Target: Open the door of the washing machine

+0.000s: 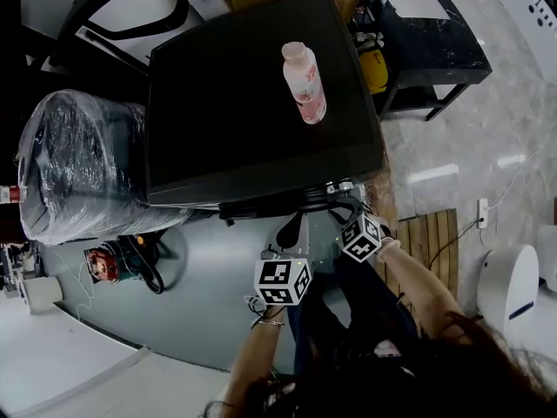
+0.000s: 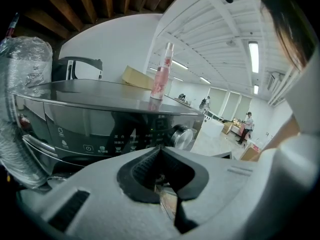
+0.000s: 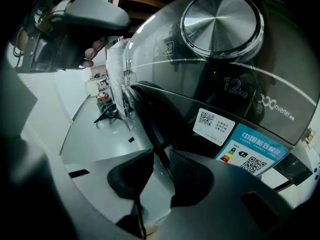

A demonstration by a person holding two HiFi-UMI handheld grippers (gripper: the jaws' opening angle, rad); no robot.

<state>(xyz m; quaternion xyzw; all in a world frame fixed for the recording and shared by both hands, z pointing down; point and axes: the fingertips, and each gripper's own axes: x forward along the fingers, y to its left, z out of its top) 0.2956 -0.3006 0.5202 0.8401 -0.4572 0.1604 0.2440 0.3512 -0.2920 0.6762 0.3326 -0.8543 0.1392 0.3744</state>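
The black front-loading washing machine (image 1: 261, 85) stands in front of me, a pink bottle (image 1: 304, 82) upright on its top. My right gripper (image 3: 160, 156) is at the machine's front under the silver dial (image 3: 221, 18). The dark rim of the round door (image 3: 150, 119) runs between its jaws, and both pads sit against it. My left gripper (image 2: 160, 149) hangs a little back from the control panel (image 2: 115, 134), level with it. Its jaws are shut with nothing in them. In the head view the left gripper (image 1: 291, 233) and right gripper (image 1: 345, 205) are side by side at the machine's front edge.
A plastic-wrapped bundle (image 1: 78, 164) stands against the machine's left side, with a red tool and cables (image 1: 104, 264) on the floor below it. A black table (image 1: 426, 42) and a wooden slat mat (image 1: 431, 233) lie to the right. A white appliance (image 1: 513, 286) stands far right.
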